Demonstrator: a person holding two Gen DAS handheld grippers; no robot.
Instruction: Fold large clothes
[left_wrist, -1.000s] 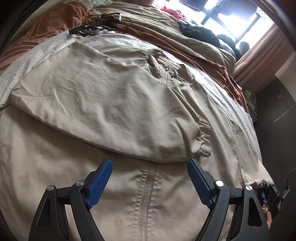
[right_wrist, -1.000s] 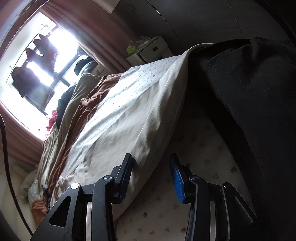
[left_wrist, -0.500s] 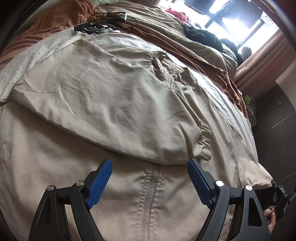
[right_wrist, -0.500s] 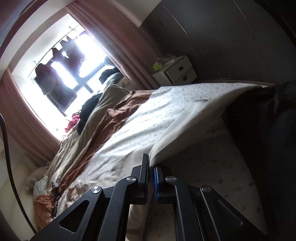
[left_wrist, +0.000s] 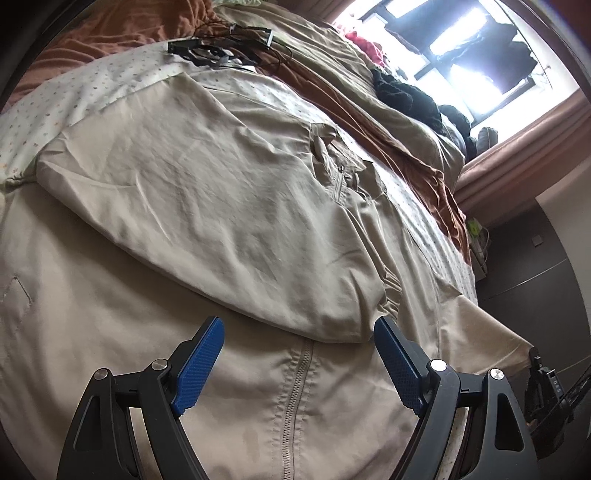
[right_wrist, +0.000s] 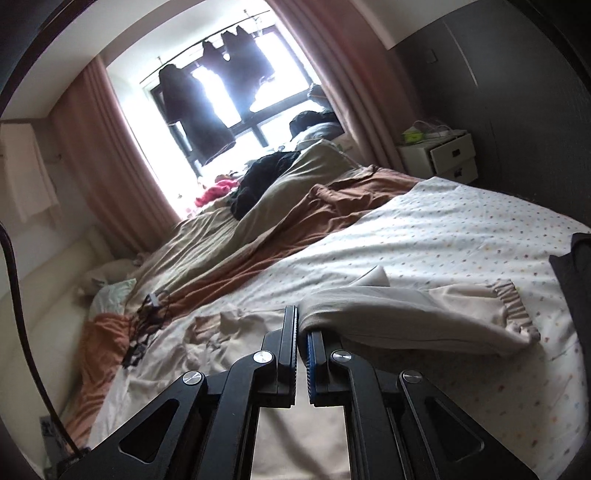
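A beige zip-front jacket (left_wrist: 207, 258) is spread flat over the bed, on a white sheet with small coloured dots (right_wrist: 461, 236). One sleeve (left_wrist: 229, 206) is folded across the chest, its gathered cuff lying near the central zipper (left_wrist: 295, 387). The other sleeve (right_wrist: 417, 317) is seen in the right wrist view, lifted clear of the dotted sheet, with its elastic cuff (right_wrist: 513, 306) hanging to the right.

That lifted sleeve is clamped by the right gripper (right_wrist: 302, 332), whose jaws are closed tight on the fabric at the sleeve's near end. The left gripper (left_wrist: 299, 354) is held over the lower front of the jacket with its blue pads (left_wrist: 201, 358) spread wide; nothing is pinched between them, and the zipper line runs up between the two fingers.

Beyond the jacket, a brown blanket (right_wrist: 295, 236) and a tan duvet (right_wrist: 221, 236) are bunched along the far side of the bed. A tangle of black cables and small devices (left_wrist: 221, 48) is left near the headboard end. Dark clothes (right_wrist: 266, 173) are heaped by the bright window (right_wrist: 236, 92), which is flanked by pink curtains (right_wrist: 107, 155). A white bedside drawer unit (right_wrist: 443, 155) is set against the dark wall.
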